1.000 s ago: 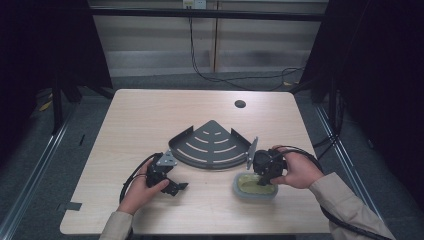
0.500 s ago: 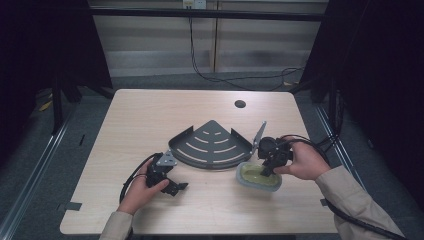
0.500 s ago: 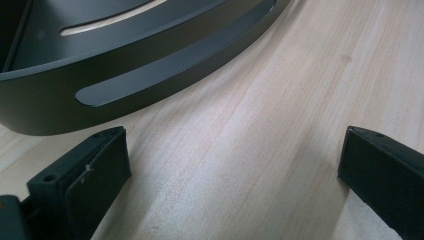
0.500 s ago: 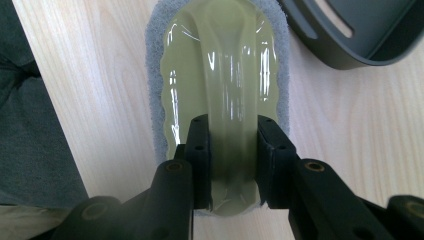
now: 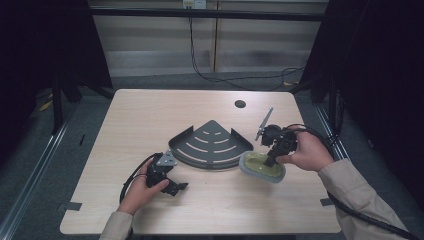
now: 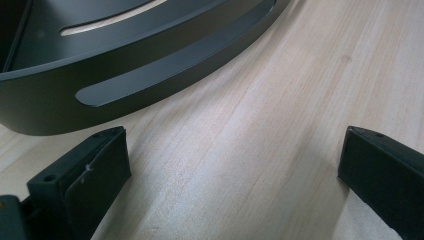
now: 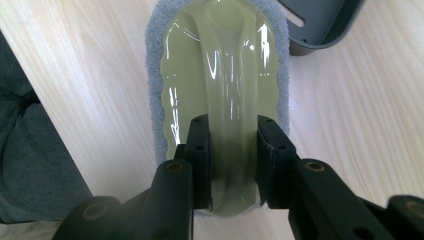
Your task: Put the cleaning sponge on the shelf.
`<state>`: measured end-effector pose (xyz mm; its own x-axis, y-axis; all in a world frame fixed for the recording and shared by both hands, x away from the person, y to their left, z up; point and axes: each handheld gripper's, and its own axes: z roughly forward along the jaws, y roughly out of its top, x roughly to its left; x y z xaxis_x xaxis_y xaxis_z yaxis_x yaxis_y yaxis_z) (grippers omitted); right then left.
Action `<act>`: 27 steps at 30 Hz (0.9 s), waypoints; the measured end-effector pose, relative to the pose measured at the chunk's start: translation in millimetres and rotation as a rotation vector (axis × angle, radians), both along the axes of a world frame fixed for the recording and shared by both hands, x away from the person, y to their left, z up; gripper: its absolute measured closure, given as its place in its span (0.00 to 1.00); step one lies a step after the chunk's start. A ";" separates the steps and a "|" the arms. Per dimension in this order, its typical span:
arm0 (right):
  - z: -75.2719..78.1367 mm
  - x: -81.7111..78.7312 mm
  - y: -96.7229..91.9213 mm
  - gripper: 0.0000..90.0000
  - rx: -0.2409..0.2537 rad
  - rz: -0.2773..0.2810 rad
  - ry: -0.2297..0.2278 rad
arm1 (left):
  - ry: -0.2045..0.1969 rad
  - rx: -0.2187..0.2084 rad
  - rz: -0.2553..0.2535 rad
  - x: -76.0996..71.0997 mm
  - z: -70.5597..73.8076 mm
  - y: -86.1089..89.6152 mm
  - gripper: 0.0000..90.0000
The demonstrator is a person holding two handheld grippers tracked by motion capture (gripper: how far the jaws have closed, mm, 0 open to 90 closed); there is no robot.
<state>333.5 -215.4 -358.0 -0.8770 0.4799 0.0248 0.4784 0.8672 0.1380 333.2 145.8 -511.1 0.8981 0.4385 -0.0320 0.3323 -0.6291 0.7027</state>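
Note:
A dark fan-shaped slotted rack (image 5: 210, 145) lies at the table's middle. Just right of it is a yellow-green scrubber with a grey pad (image 5: 260, 167), tilted, and my right gripper (image 5: 270, 161) is shut on its raised handle. In the right gripper view the two jaws clamp the handle ridge of the scrubber (image 7: 225, 65), my right gripper (image 7: 232, 150) pointing toward the rack's corner (image 7: 320, 20). My left gripper (image 5: 175, 187) rests open on the table in front of the rack. In the left gripper view its jaws (image 6: 235, 170) stand wide apart over bare wood, the rack's curved wall (image 6: 100, 75) just beyond.
A round cable hole (image 5: 240, 104) sits near the table's far edge. Cables trail from both grippers toward the person. A grey sleeve (image 7: 30, 150) fills the left of the right gripper view. Dark frame posts flank the table.
The right gripper has carried the scrubber a little away from the person and to the right, tipping it up. The left hand has stayed put.

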 end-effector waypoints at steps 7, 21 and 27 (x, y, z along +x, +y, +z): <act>9.6 11.1 -0.4 0.79 0.019 -0.072 -0.013 | 0.001 0.005 0.000 0.0 0.3 0.1 0.00; 16.0 37.5 10.4 0.79 0.034 -0.162 -0.020 | 0.001 0.004 0.001 -0.1 0.3 0.0 0.00; 14.3 49.9 14.3 0.79 0.031 -0.192 -0.032 | 0.001 0.005 0.001 0.0 0.3 0.0 0.00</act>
